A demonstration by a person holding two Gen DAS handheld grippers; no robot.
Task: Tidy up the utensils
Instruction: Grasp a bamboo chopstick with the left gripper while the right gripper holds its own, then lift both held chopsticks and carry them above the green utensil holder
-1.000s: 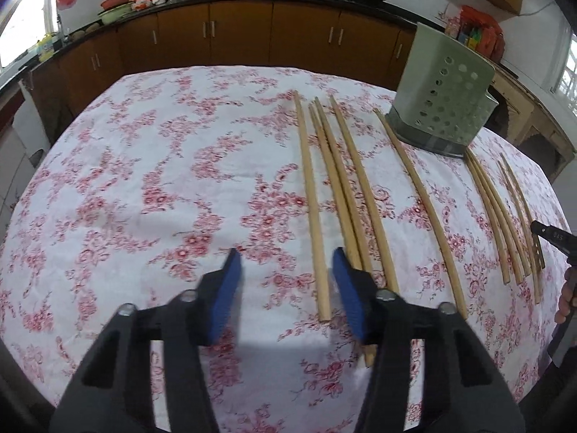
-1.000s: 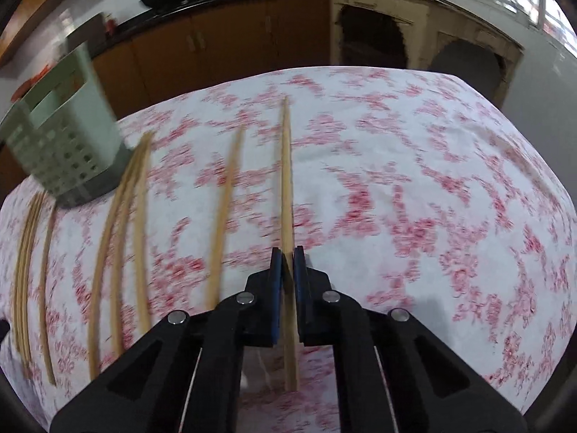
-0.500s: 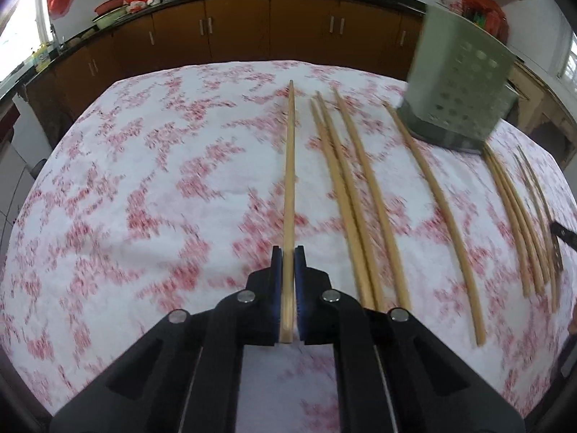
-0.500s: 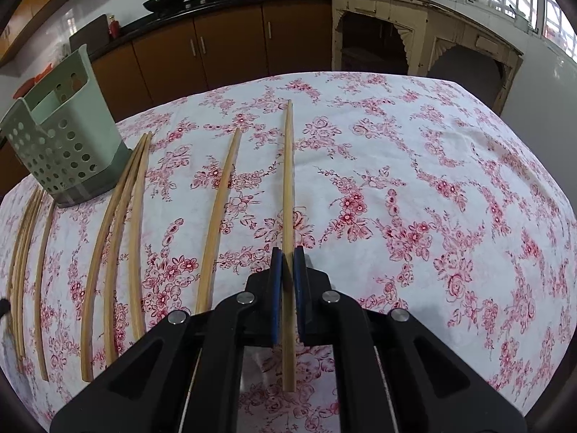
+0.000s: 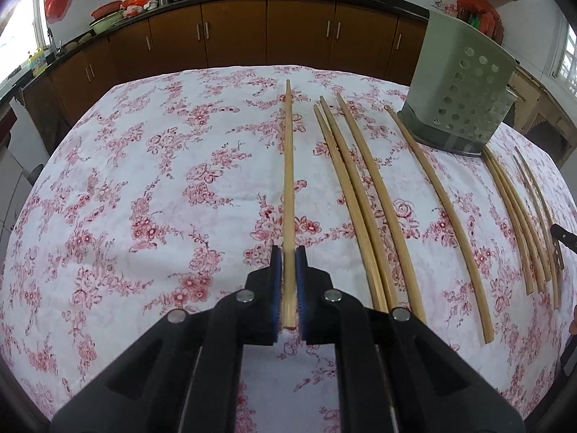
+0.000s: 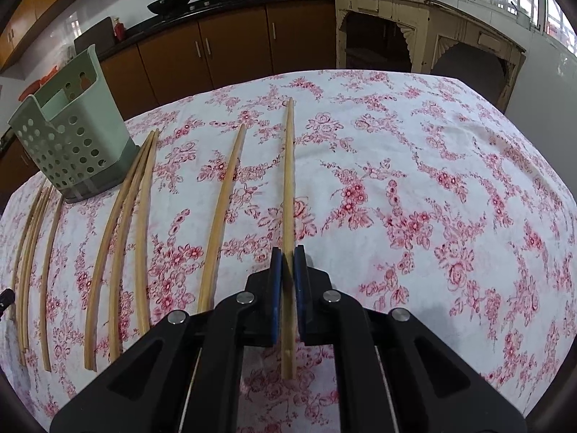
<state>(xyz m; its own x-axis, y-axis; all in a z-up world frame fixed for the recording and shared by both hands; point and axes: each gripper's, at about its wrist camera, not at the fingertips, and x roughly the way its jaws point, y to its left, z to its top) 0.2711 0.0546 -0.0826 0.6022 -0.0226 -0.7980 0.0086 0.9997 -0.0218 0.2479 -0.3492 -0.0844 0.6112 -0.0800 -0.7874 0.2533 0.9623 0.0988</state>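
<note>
My left gripper [image 5: 287, 258] is shut on a long bamboo chopstick [image 5: 288, 166] that points straight ahead over the floral tablecloth. My right gripper [image 6: 287, 257] is shut on another bamboo chopstick [image 6: 288, 180], also pointing ahead. Several more chopsticks [image 5: 355, 198] lie in rows on the cloth to the right of the left gripper and, in the right wrist view [image 6: 220, 213], to the left of the right gripper. A pale green perforated utensil holder [image 5: 459, 86] stands at the far right of the left view and shows at far left in the right wrist view [image 6: 70, 137].
The table with its floral cloth [image 5: 144, 180] curves down at the near and side edges. Brown kitchen cabinets [image 5: 267, 32] run behind it. A cream wooden cupboard [image 6: 425, 32] stands behind the table's right side. A tip of the other gripper [image 5: 562, 236] shows at the right edge.
My left gripper was open beside a chopstick, then shut on it and now holds it pointing ahead. My right gripper has stayed shut on its chopstick with little movement.
</note>
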